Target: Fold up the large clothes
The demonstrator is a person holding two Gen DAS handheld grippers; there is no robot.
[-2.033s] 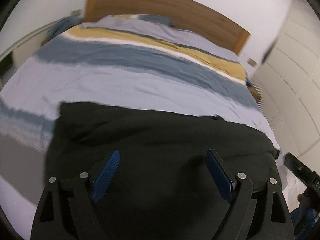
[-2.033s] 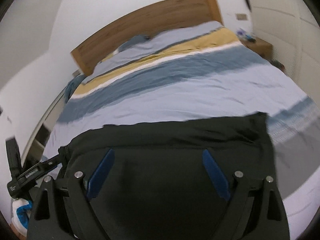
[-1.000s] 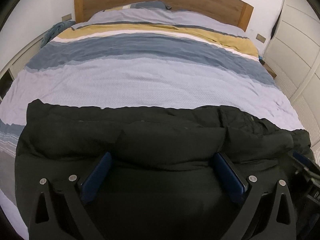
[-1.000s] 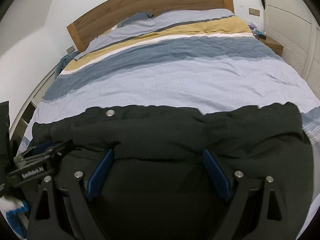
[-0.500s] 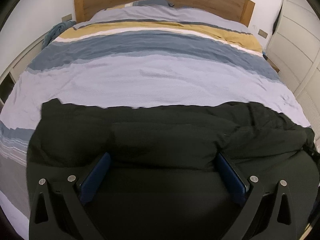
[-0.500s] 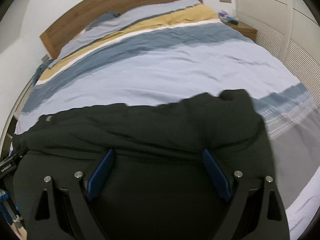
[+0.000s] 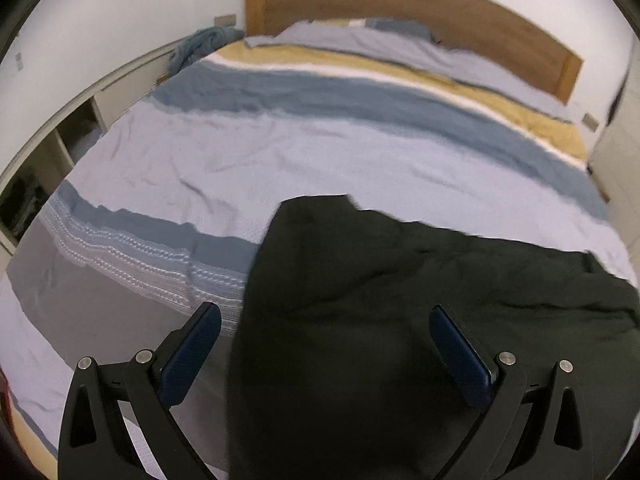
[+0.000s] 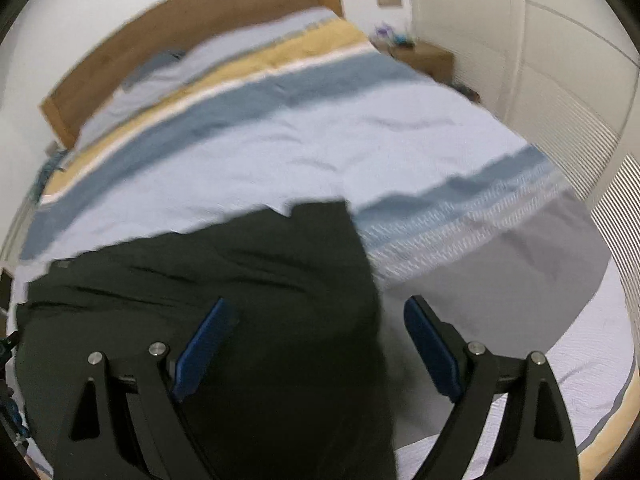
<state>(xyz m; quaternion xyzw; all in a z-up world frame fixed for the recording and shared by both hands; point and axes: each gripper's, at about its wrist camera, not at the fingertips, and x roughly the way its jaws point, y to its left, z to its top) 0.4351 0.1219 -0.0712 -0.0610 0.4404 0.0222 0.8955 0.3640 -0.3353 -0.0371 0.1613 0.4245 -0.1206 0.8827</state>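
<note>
A large black garment (image 7: 400, 300) lies spread across the near end of the striped bedcover (image 7: 320, 152). It also shows in the right wrist view (image 8: 240, 280). My left gripper (image 7: 324, 344) is open, its blue-padded fingers (image 7: 192, 352) straddling the garment's left edge from above. My right gripper (image 8: 320, 340) is open over the garment's right edge, its right finger (image 8: 432, 348) over bare bedcover (image 8: 320, 140). Neither gripper holds cloth.
A wooden headboard (image 7: 400, 12) stands at the far end of the bed. Low white shelving (image 7: 80, 120) runs along the left side. A wooden nightstand (image 8: 424, 60) and white wardrobe doors (image 8: 560, 60) are on the right.
Both grippers swung outward: the left toward the garment's left edge, the right toward its right edge. The garment now sits off-centre in each view. Both stay open.
</note>
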